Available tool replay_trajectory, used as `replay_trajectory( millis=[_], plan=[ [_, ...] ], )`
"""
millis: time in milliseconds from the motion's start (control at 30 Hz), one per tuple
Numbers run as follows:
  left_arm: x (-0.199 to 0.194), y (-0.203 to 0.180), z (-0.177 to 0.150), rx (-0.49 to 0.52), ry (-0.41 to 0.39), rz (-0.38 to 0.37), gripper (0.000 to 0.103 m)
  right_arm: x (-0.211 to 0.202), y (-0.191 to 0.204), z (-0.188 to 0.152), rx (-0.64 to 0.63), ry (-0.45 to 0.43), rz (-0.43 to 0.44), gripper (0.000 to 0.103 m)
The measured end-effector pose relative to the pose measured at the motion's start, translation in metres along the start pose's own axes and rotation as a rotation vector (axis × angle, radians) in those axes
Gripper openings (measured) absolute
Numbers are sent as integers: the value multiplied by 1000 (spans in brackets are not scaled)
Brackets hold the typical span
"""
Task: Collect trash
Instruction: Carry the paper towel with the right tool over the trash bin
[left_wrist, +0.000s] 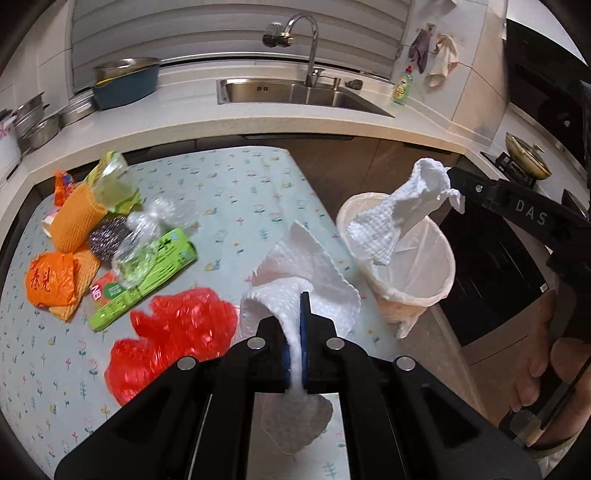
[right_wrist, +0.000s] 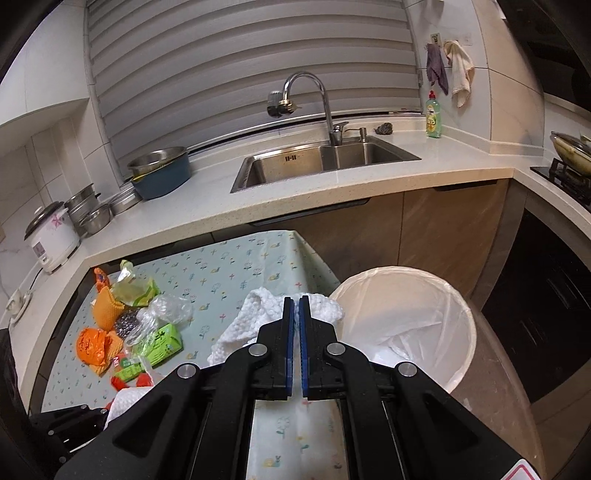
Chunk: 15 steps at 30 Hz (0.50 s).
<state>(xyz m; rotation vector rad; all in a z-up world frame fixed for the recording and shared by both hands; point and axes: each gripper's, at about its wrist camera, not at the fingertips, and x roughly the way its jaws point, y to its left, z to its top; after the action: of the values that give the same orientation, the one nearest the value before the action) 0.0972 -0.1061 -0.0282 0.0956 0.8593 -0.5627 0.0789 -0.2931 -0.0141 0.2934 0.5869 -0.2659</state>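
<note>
My left gripper (left_wrist: 295, 314) is shut on a white paper towel (left_wrist: 314, 280), lifted over the patterned tablecloth (left_wrist: 240, 192). In the same view my right gripper (left_wrist: 451, 176) comes in from the right, shut on a second white paper towel (left_wrist: 399, 218) that dangles above the lined white bin (left_wrist: 424, 291). The right wrist view shows that gripper (right_wrist: 294, 302) with its blue pads together, its towel (right_wrist: 247, 321) bunched around the tips, and the bin (right_wrist: 458, 332) just to the right. Trash lies on the table's left: a red plastic bag (left_wrist: 173, 332), a green box (left_wrist: 147, 280), orange foam netting (left_wrist: 74, 218).
A steel scourer (left_wrist: 107, 236), clear plastic wrap (left_wrist: 147, 229) and an orange wrapper (left_wrist: 48, 280) share the pile. Beyond the table run the counter, sink (right_wrist: 325, 162) and tap. Pots and a rice cooker (right_wrist: 51, 236) stand left, a stove pan (left_wrist: 528, 155) and dark oven right.
</note>
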Motion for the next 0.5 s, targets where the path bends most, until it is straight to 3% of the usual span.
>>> replay_trajectory(
  millis=[500],
  plan=[
    [62, -90, 71, 132, 22, -207, 3, 31, -94, 19, 109, 28, -115, 3]
  ],
)
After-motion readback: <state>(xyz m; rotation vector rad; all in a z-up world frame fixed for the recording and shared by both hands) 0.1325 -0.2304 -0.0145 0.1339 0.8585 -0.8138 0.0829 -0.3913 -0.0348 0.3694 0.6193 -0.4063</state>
